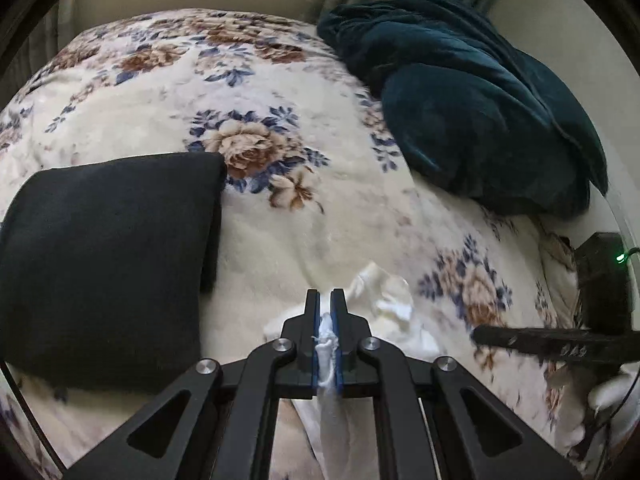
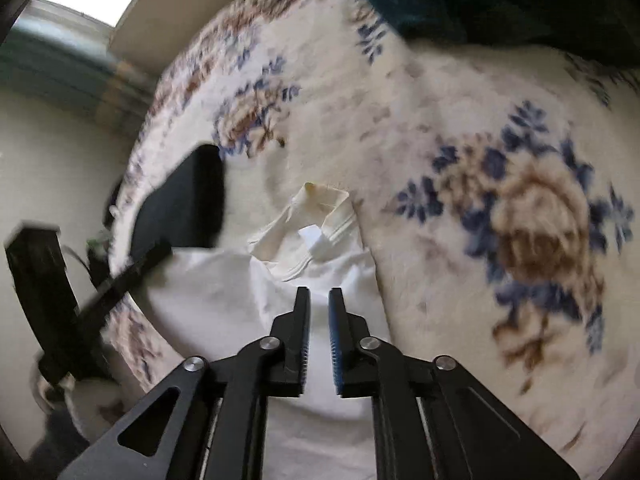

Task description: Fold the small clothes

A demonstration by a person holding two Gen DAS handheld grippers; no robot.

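A small white garment [image 2: 320,280] lies on the floral blanket, its cream collar [image 2: 316,208] pointing away from me in the right wrist view. My left gripper [image 1: 325,296] is shut on a bunched edge of the white garment [image 1: 394,308]; white cloth shows between its blue pads. My right gripper [image 2: 319,294] hovers over the garment's middle with its jaws a little apart and nothing between them. The right gripper also shows as a dark blurred bar [image 1: 560,344] in the left wrist view. The left gripper appears as a dark blurred shape [image 2: 112,288] in the right wrist view.
A folded black garment [image 1: 108,256] lies on the floral blanket [image 1: 280,92] to the left. A crumpled dark teal blanket [image 1: 472,92] sits at the back right. A black device with a green light [image 1: 604,276] stands at the bed's right edge.
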